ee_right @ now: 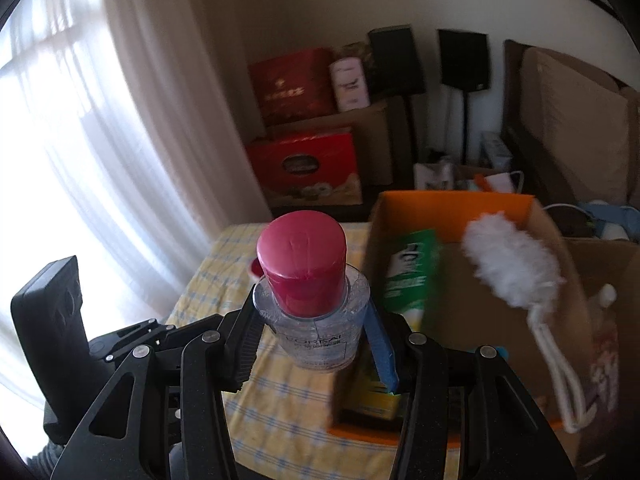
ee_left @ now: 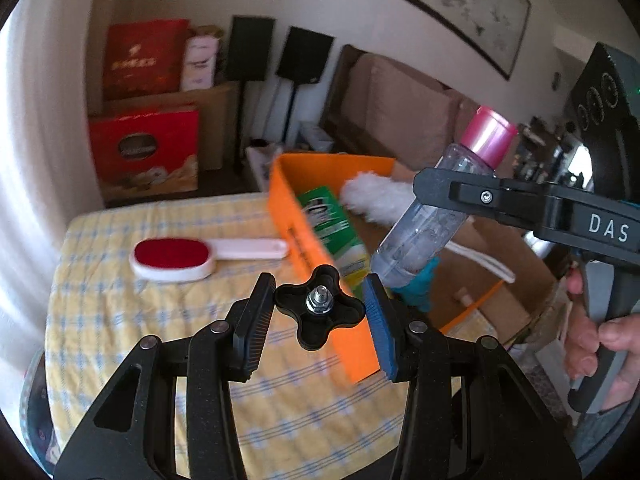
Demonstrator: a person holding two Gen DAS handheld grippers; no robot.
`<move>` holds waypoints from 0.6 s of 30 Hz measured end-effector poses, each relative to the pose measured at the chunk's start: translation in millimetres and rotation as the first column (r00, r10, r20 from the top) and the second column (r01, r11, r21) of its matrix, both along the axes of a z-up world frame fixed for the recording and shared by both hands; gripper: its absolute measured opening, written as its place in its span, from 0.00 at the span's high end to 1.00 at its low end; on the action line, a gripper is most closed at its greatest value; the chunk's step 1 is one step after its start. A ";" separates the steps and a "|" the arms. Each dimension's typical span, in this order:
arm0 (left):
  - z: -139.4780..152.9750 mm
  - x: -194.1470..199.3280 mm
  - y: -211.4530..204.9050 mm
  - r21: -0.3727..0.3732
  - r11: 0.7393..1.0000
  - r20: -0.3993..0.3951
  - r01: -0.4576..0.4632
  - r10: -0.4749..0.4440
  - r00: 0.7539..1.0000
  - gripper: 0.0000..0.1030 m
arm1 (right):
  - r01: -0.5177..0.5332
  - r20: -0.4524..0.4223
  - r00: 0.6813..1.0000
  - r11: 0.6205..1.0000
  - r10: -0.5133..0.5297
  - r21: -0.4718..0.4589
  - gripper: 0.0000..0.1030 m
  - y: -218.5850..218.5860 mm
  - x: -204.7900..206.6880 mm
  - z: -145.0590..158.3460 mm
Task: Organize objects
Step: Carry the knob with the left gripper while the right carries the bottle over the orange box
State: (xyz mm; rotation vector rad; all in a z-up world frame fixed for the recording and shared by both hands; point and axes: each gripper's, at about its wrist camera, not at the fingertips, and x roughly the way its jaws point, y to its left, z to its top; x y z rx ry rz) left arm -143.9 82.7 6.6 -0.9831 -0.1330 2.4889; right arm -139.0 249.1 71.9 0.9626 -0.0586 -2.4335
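Gripping a black star-shaped knob [ee_left: 320, 307] between their pads, the left tongs [ee_left: 320, 312] hover above the yellow checked tabletop [ee_left: 160, 320]; the knob sits squarely in the gap with its metal bolt end facing the camera, touching both pads. Ahead and to the left of these tongs a lint brush [ee_left: 200, 257] with a red pad and white handle lies flat on the tabletop, well apart from them. Just ahead and to the right stands an orange-edged cardboard box [ee_left: 292, 216], holding a green carton [ee_left: 332, 220] and a white fluffy duster [ee_left: 376, 196]. The right tongs [ee_right: 316, 340] are clamped on a clear bottle [ee_right: 316, 336] with a pink cap [ee_right: 302, 264]; in the right wrist view the bottle rises from between the fingers with the cap towards the camera, and in the left wrist view it is tilted, cap up and to the right, held above the box's open top. From the right tongs, the box [ee_right: 452, 208] lies just ahead and to the right, with the green carton [ee_right: 408, 272] nearest and the duster [ee_right: 512, 268] farther right, its white looped cord [ee_right: 560, 368] trailing along the box's side. The left tongs' body shows at the lower left of the right wrist view.
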 end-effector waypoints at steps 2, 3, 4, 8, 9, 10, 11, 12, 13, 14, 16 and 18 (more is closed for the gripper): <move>3.6 -1.1 16.1 -0.003 1.000 -0.004 0.026 -0.026 1.000 0.59 | 0.020 0.001 1.000 1.000 -0.020 -0.006 0.52 13.5 -1.5 2.8; 3.7 -1.9 22.8 -0.005 0.999 -0.004 0.036 -0.036 0.999 0.59 | 0.035 0.002 0.999 0.999 -0.035 -0.007 0.52 21.8 -2.6 3.4; 3.5 -2.9 30.0 -0.009 0.999 -0.005 0.046 -0.046 0.999 0.59 | 0.046 0.003 0.999 0.999 -0.046 -0.008 0.52 28.3 -3.0 3.8; -1.0 -6.8 53.1 -0.012 0.997 0.011 0.078 -0.077 0.997 0.59 | 0.097 0.017 0.995 0.995 -0.097 -0.003 0.52 57.7 -5.8 0.1; -2.4 -7.5 56.3 -0.008 0.997 0.018 0.083 -0.083 0.996 0.59 | 0.104 0.022 0.994 0.995 -0.104 -0.001 0.52 62.0 -6.2 -1.4; -3.6 -8.4 60.4 -0.006 0.996 0.024 0.087 -0.087 0.996 0.59 | 0.113 0.026 0.993 0.994 -0.113 0.005 0.52 67.1 -6.9 -3.4; -4.7 -10.4 65.5 -0.005 0.996 0.030 0.092 -0.092 0.995 0.59 | 0.121 0.029 0.992 0.993 -0.121 0.011 0.52 71.1 -8.2 -5.3; -5.7 -11.2 68.4 -0.007 0.996 0.031 0.093 -0.092 0.995 0.59 | 0.127 0.031 0.991 0.992 -0.127 0.015 0.52 73.9 -8.5 -6.8; -6.0 -12.5 72.3 -0.008 0.996 0.033 0.094 -0.094 0.995 0.59 | 0.134 0.032 0.990 0.991 -0.135 0.016 0.52 77.2 -8.1 -8.2; -6.4 -14.2 76.2 -0.008 0.995 0.036 0.096 -0.096 0.995 0.59 | 0.144 0.034 0.989 0.989 -0.144 0.017 0.52 82.9 -8.0 -9.3; -6.8 -17.1 82.6 -0.004 0.995 0.044 0.102 -0.101 0.994 0.59 | 0.157 0.036 0.987 0.987 -0.157 0.018 0.52 90.1 -9.6 -12.0; -6.9 -19.5 89.3 -0.007 0.994 0.045 0.108 -0.107 0.993 0.59 | 0.172 0.037 0.984 0.985 -0.173 0.030 0.52 98.2 -9.2 -14.3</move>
